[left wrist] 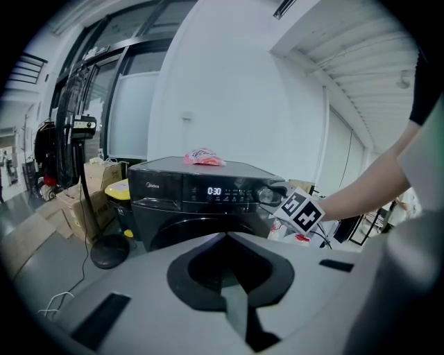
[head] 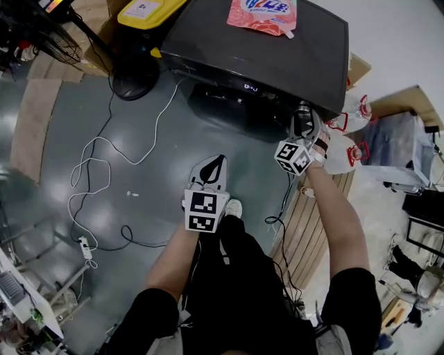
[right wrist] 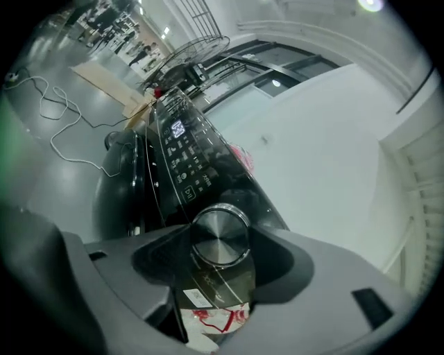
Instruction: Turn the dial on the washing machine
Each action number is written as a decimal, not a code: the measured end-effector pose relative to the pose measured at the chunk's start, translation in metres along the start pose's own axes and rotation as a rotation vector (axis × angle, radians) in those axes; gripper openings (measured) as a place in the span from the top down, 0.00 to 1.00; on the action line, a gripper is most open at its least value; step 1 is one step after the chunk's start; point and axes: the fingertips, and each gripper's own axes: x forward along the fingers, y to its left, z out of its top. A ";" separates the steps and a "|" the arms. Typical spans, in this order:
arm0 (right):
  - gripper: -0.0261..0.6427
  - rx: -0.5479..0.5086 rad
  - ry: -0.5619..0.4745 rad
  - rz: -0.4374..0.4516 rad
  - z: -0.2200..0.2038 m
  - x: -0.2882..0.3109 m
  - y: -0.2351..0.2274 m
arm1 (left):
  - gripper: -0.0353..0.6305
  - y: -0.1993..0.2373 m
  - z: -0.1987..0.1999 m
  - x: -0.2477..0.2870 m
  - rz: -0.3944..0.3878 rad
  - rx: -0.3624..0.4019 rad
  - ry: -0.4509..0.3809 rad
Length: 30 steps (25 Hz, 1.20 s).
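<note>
the right gripper (head: 303, 119) is up at the front of the black washing machine (head: 263, 55), at the right end of its control panel. the silver dial (right wrist: 220, 234) sits between its fingers (right wrist: 316, 274), which are spread wide around the knob and lie against its rim on both sides. that gripper's view is tilted, so the panel runs off diagonally. the lit display (left wrist: 214, 191) near the middle of the panel reads 0:30.

the left gripper (head: 211, 170) hangs low over the grey floor (head: 62, 139), well back from the machine's front edge. its fingers are closed together on nothing, and it points toward the door.

a pink pouch (head: 263, 15) lies on the machine's top near its back edge. a white cable (head: 97, 166) loops across the floor to the left. clear jugs with red handles (head: 345, 149) stand just beside the machine's right side.
</note>
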 end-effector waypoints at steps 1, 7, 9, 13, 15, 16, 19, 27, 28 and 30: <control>0.55 0.021 0.012 -0.001 -0.002 0.000 0.000 | 0.93 0.001 -0.001 0.000 0.000 -0.001 0.002; 0.55 0.233 0.083 0.002 -0.008 0.000 -0.003 | 0.93 0.002 0.000 -0.002 0.001 -0.002 0.005; 0.55 0.352 0.119 0.021 -0.008 0.000 -0.006 | 0.93 0.002 0.000 -0.003 0.000 0.000 0.007; 0.55 0.539 0.168 0.070 -0.006 -0.001 -0.010 | 0.93 0.003 0.001 -0.004 0.003 0.005 0.009; 0.56 0.562 0.177 0.079 -0.007 -0.001 -0.009 | 0.93 0.001 0.001 -0.005 0.001 0.004 0.009; 0.56 0.561 0.178 0.079 -0.007 -0.001 -0.009 | 0.93 0.001 0.002 -0.005 0.000 0.005 0.008; 0.56 0.557 0.167 0.075 -0.006 -0.001 -0.009 | 0.93 0.000 0.005 -0.007 -0.002 0.013 0.005; 0.56 0.648 0.144 0.071 -0.007 -0.001 -0.009 | 0.93 0.000 0.005 -0.010 0.004 0.024 0.011; 0.56 0.723 0.140 0.079 -0.009 0.000 -0.009 | 0.93 0.000 0.006 -0.011 0.005 0.024 0.011; 0.56 0.944 0.151 0.099 -0.012 0.002 -0.012 | 0.93 0.001 0.008 -0.011 0.007 0.024 0.010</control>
